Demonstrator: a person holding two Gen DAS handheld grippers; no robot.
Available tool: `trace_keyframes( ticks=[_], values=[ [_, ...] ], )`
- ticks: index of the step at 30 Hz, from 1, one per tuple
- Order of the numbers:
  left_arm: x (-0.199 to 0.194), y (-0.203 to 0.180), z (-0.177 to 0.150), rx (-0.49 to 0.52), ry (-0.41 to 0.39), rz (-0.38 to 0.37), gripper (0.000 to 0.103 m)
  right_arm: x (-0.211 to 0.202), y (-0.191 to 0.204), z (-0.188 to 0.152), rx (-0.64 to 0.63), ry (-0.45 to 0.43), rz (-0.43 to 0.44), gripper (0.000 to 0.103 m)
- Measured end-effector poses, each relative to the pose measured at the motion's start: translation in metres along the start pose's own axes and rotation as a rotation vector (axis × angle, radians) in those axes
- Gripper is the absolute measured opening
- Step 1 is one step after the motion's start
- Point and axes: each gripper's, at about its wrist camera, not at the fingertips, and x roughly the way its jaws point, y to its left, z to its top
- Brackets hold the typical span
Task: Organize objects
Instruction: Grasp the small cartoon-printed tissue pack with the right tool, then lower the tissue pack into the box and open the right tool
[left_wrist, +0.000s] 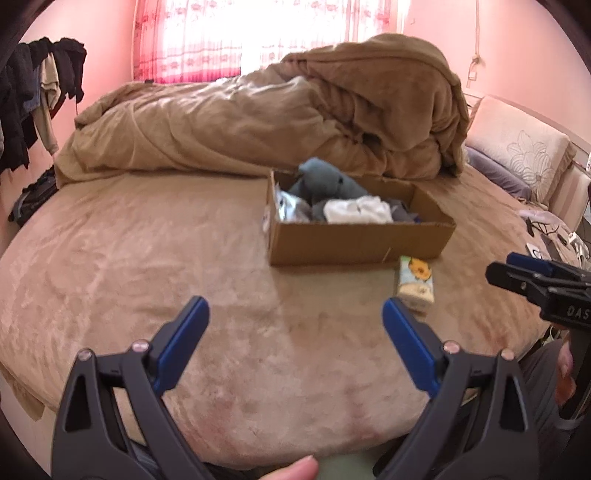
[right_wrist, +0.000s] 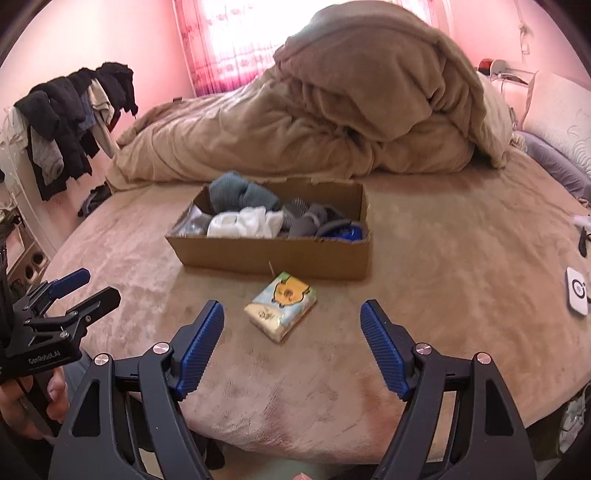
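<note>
A small tissue pack (right_wrist: 280, 309) with a yellow cartoon print lies on the bed just in front of a shallow cardboard box (right_wrist: 273, 253). The box holds rolled socks in grey-blue, white and grey, plus a blue item at its right end. My right gripper (right_wrist: 291, 314) is open and empty, its jaws either side of the pack but short of it. My left gripper (left_wrist: 295, 306) is open and empty over bare bed, left of the pack (left_wrist: 415, 282) and box (left_wrist: 354, 245). The right gripper (left_wrist: 502, 269) also shows at the right edge of the left wrist view.
A heaped tan duvet (right_wrist: 332, 122) lies behind the box. Pillows (left_wrist: 517, 151) sit at the right. Dark clothes hang on a rack (right_wrist: 70, 118) at the left wall. A small white device (right_wrist: 577, 291) and cables lie at the bed's right edge.
</note>
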Motion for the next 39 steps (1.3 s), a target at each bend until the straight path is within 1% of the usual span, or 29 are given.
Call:
trace_keyframes(
  ticks=[6,10,13,16,19,21,22,23,24,27,34,39],
  values=[
    [0.02,0.007,-0.007,0.001,0.013,0.024,0.096,0.033,0.011,-0.007,-0.01,0.058,0.004,0.079],
    [0.037,0.018,-0.008,-0.016,0.031,0.021,0.096,0.063,0.015,-0.008,-0.007,0.1,0.002,0.079],
    [0.041,0.022,-0.009,-0.022,0.034,0.026,0.096,0.081,0.018,-0.01,-0.001,0.121,0.0,0.079],
    [0.044,0.022,-0.011,-0.028,0.04,0.014,0.096,0.098,0.021,-0.011,-0.001,0.143,-0.003,0.079],
    [0.045,0.02,-0.012,-0.019,0.044,0.013,0.096,0.108,0.023,-0.01,0.002,0.147,0.006,0.079],
    [0.047,0.018,-0.014,-0.014,0.052,0.011,0.096,0.112,0.023,-0.008,0.004,0.141,-0.01,0.079],
    [0.048,0.017,-0.014,-0.012,0.056,0.012,0.096,0.114,0.022,-0.008,0.005,0.141,-0.019,0.078],
    [0.049,0.016,-0.015,-0.011,0.058,0.012,0.096,0.116,0.019,-0.008,0.008,0.144,-0.033,0.071],
    [0.049,0.016,-0.015,-0.011,0.06,0.011,0.096,0.118,0.018,-0.008,0.01,0.146,-0.035,0.064],
    [0.051,0.014,-0.017,-0.012,0.068,0.01,0.096,0.115,0.013,-0.011,0.019,0.142,-0.026,0.06],
    [0.039,0.007,-0.01,-0.004,0.05,0.008,0.096,0.09,0.007,-0.018,0.013,0.128,-0.004,0.056],
    [0.025,-0.004,0.007,-0.006,0.024,-0.031,0.096,0.058,-0.001,-0.012,0.011,0.079,-0.002,0.054]
  ],
)
